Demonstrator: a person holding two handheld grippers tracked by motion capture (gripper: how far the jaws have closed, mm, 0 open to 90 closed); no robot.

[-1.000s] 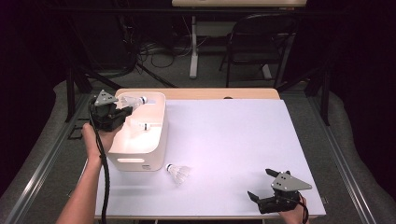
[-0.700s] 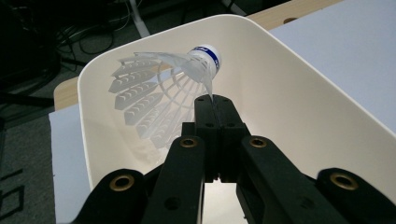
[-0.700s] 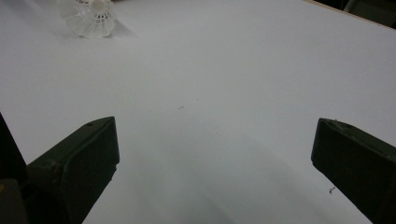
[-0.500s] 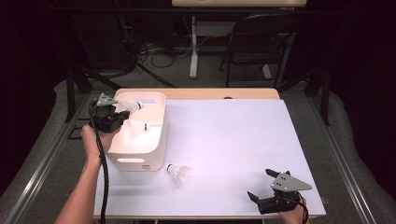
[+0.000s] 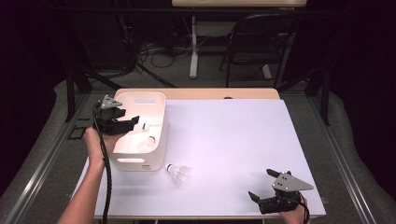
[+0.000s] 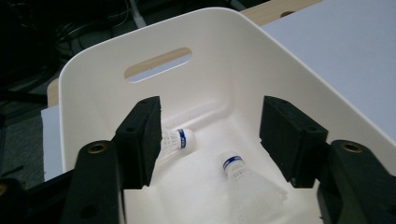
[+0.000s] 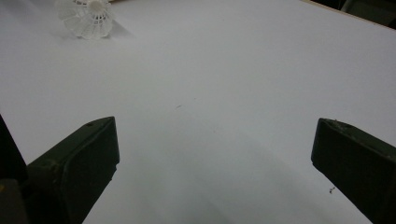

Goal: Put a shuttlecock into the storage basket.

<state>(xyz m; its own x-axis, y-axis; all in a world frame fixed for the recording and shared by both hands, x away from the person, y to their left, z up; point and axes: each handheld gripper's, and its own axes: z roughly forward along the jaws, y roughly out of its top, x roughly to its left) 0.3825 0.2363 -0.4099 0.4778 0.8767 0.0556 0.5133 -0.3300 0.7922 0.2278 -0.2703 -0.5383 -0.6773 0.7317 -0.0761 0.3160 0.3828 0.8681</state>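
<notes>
Your left gripper [image 5: 133, 122] hangs over the white bin [image 5: 156, 140], jaws wide, empty. Two shuttlecocks [image 6: 180, 138] lie inside; a third [image 5: 178, 171] sits on the table [image 5: 233, 140]. Right gripper [image 5: 261, 184] wide, empty.

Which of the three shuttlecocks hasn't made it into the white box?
The shuttlecock on the table, lying on its side just in front of the white box. The other two shuttlecocks lie inside, below the open left gripper.

No readable text, label, brand or number on anything in view.
</notes>
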